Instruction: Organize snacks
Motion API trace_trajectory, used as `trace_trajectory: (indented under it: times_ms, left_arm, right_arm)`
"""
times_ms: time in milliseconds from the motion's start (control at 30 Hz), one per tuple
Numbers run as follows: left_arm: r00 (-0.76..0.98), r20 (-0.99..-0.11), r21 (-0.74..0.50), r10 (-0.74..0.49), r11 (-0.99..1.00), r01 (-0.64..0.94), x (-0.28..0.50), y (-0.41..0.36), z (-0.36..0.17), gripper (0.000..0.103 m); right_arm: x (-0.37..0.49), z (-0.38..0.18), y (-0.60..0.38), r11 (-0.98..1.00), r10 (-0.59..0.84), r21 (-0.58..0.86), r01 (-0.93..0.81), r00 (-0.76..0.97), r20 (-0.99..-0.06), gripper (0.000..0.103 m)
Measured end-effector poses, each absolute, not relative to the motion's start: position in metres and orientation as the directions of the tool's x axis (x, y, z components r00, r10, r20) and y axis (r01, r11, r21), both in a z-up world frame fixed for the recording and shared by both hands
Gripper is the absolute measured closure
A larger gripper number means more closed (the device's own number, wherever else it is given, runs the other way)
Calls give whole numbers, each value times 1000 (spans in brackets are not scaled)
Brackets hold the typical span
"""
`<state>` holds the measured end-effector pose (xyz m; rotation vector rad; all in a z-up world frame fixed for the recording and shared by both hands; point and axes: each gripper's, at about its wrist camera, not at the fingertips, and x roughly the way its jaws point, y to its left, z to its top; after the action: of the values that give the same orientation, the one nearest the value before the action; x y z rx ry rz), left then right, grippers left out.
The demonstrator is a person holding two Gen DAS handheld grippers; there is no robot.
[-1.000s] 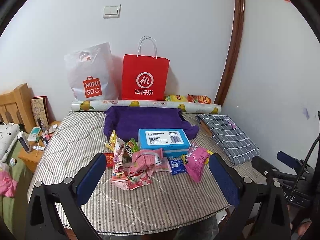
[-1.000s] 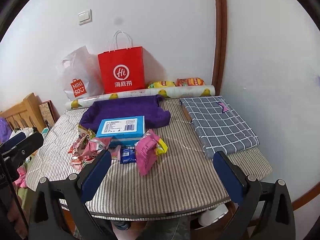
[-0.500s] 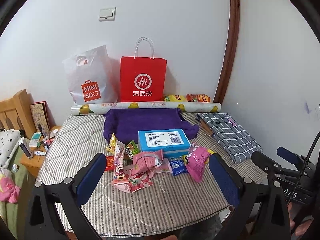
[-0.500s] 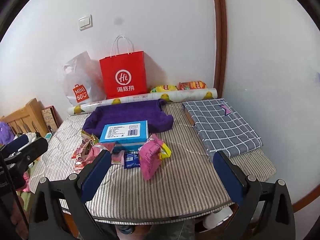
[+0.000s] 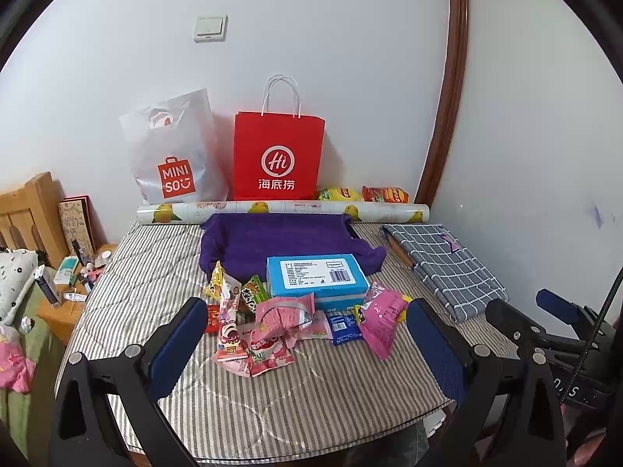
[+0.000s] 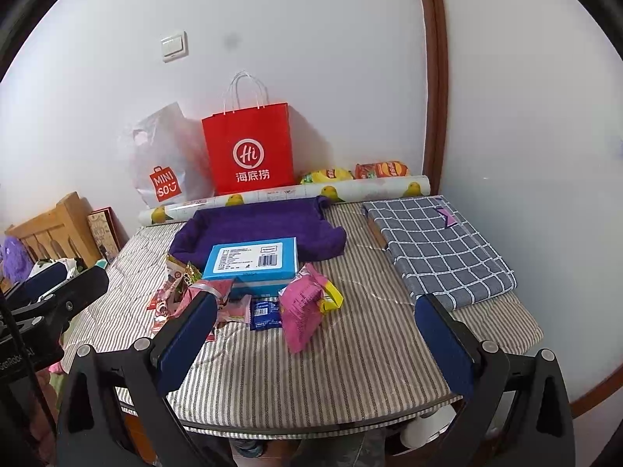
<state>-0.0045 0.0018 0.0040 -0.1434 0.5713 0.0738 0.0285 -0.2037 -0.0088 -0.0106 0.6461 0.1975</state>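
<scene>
A heap of snack packets (image 5: 268, 330) lies mid-table on the striped cloth, in front of a blue box (image 5: 316, 279) (image 6: 253, 262). A pink bag (image 5: 379, 317) (image 6: 301, 305) and a small blue packet (image 5: 342, 327) (image 6: 265, 311) sit at the heap's right. Behind the box is a purple cloth-lined tray (image 5: 280, 241) (image 6: 257, 229). My left gripper (image 5: 307, 344) is open, near the table's front edge, short of the snacks. Over the front edge my right gripper (image 6: 315, 340) is held open with nothing between its fingers.
A red paper bag (image 5: 278, 155) and a white plastic bag (image 5: 175, 151) stand against the back wall behind a rolled sheet (image 5: 280, 210). Two chip bags (image 5: 362, 194) lie there too. Folded checked fabric (image 6: 436, 245) covers the table's right side. A cluttered nightstand (image 5: 66, 284) is left.
Both grippers have drawn back a little and tilted up, so the table sits lower in each view. Nothing on the table moved.
</scene>
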Motion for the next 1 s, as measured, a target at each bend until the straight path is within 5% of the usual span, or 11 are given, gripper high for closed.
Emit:
trace_trajectory:
  times_ms: [1000]
  left_arm:
    - [840,-542,-100,40,989,-112,-8,-3,2,0]
  right_arm:
    - [23,-6,-201,981,185,61,-185,785,-591,2]
